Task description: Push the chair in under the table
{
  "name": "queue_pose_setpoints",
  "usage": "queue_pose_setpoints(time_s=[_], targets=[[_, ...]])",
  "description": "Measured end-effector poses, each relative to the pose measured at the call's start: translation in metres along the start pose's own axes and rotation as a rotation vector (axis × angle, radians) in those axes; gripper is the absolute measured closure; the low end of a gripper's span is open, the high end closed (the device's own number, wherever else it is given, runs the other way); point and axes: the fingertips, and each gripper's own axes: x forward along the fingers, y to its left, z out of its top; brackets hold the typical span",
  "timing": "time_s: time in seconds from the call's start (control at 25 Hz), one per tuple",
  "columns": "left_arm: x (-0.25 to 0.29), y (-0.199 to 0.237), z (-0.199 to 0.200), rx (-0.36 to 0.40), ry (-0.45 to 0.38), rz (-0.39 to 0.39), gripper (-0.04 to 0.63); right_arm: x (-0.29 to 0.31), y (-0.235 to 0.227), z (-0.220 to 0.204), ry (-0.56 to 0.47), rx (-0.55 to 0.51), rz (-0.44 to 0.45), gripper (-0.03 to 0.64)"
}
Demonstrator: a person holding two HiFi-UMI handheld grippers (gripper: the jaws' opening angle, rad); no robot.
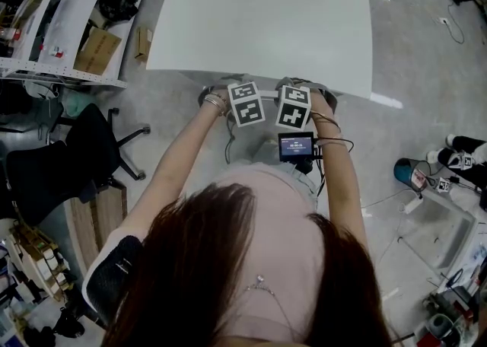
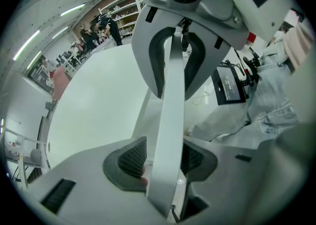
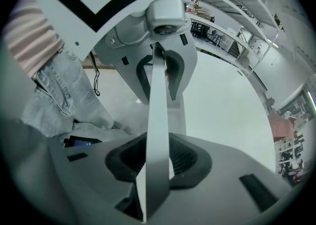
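- Head view: both grippers are hanging side by side, pointing steeply down, and the table's point(image 1: 259, 18) near edge is lying just beyond them.
- The chair point(image 2: 170, 110) is sitting directly beneath the grippers. Only its thin white rail is showing clearly, running from one gripper to the other.
- The left gripper point(image 2: 165, 165) is straddling the rail with its jaws spread wide. A gap is showing at one pad, so it is reading as released, not squeezing.
- The right gripper point(image 3: 157, 157) is clamping the rail, with both pads pressing on it.
- Progress, my read: no seat is sticking out toward the person, and the rail is sitting just short of the table edge, so the push is looking done or nearly done.
- Remaining, my read: possibly a last nudge forward, then the right gripper letting go and both lifting clear.
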Motion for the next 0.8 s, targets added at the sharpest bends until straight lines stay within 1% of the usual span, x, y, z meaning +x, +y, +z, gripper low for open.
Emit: queue_pose_setpoints(time_s=[0.8], targets=[[0.005,0.025,0.001,0.0,0.019,0.009,0.417,0.002,-0.025,-0.001,0.001,-0.004,0.005,0.495]])
